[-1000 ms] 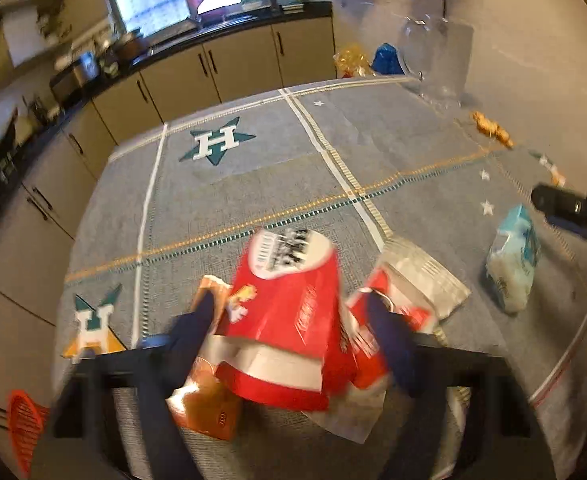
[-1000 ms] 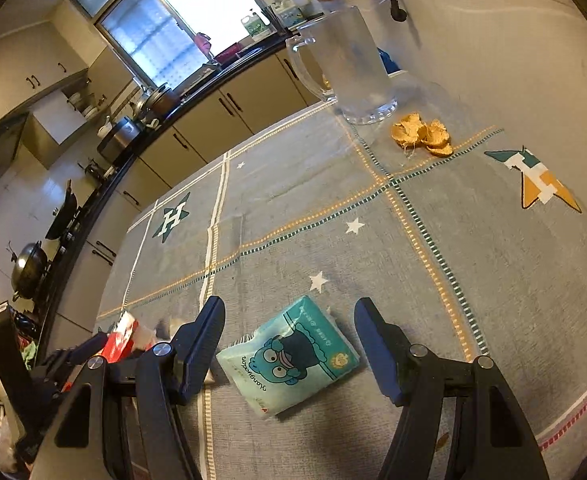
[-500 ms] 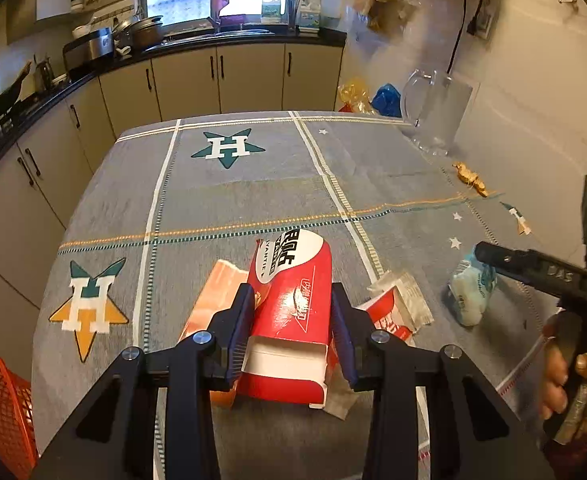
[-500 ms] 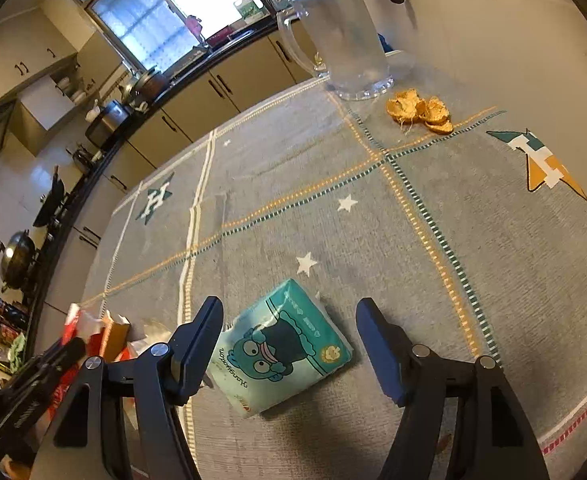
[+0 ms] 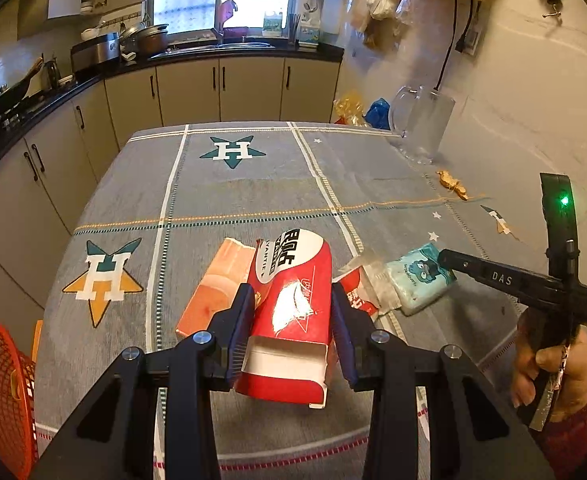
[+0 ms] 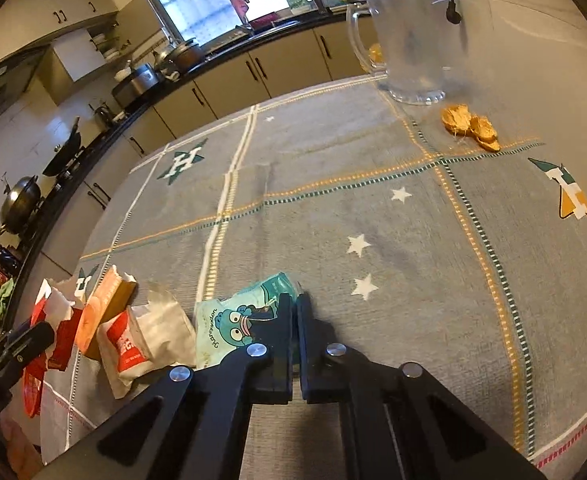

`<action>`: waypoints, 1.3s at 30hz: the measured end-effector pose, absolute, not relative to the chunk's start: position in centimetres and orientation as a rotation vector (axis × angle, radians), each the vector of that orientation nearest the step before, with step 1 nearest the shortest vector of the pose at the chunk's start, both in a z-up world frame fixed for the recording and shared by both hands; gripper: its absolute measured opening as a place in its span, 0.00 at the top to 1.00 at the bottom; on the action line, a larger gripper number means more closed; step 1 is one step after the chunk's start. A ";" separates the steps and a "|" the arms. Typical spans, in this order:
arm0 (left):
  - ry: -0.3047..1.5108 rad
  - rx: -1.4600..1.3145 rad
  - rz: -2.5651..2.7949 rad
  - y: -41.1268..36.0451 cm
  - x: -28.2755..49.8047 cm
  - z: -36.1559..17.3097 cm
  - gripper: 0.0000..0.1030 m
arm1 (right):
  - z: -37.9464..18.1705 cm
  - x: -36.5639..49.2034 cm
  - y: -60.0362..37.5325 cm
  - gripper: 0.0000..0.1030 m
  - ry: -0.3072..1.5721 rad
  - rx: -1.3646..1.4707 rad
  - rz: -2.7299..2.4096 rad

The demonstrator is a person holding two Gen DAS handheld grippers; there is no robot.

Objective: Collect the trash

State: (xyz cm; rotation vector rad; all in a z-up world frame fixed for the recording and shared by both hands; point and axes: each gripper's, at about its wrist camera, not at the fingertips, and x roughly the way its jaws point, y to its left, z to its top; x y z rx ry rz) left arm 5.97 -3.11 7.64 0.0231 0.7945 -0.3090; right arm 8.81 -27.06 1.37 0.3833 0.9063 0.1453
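Both wrist views look steeply down, close over one table (image 5: 253, 184) (shared).

both grippers are showing matte black angular frames with round silver screw heads at the joints. the left gripper (image 5: 291, 332) is wearing dark blue finger pads. the right gripper (image 5: 449, 260) is bearing white "das" lettering and a glowing green light, and a red cuff (image 5: 573, 420) is showing below the hand (image 5: 549, 364).
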 end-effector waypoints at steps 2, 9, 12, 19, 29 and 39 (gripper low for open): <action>0.795 0.018 -0.311 -3.0 5.7 7.6 0.64 | 1.5 8.6 -27.2 0.97 0.901 0.397 0.162; 0.787 0.002 -0.310 -2.5 4.7 7.9 0.64 | 3.0 7.6 -27.1 0.98 0.829 0.422 0.207; 0.781 0.001 -0.308 -2.2 4.0 8.0 0.64 | 3.7 6.7 -26.8 0.98 0.804 0.440 0.231; 0.772 -0.011 -0.299 -1.0 2.8 8.6 0.64 | 5.0 2.2 -26.0 0.99 0.813 0.481 0.344; 0.773 -0.028 -0.310 -0.6 2.0 8.4 0.64 | 6.5 -2.6 -24.8 0.40 0.817 0.220 0.359; 0.773 -0.023 -0.321 -0.7 1.3 8.5 0.64 | 1.4 7.5 -27.2 0.20 0.919 0.270 0.302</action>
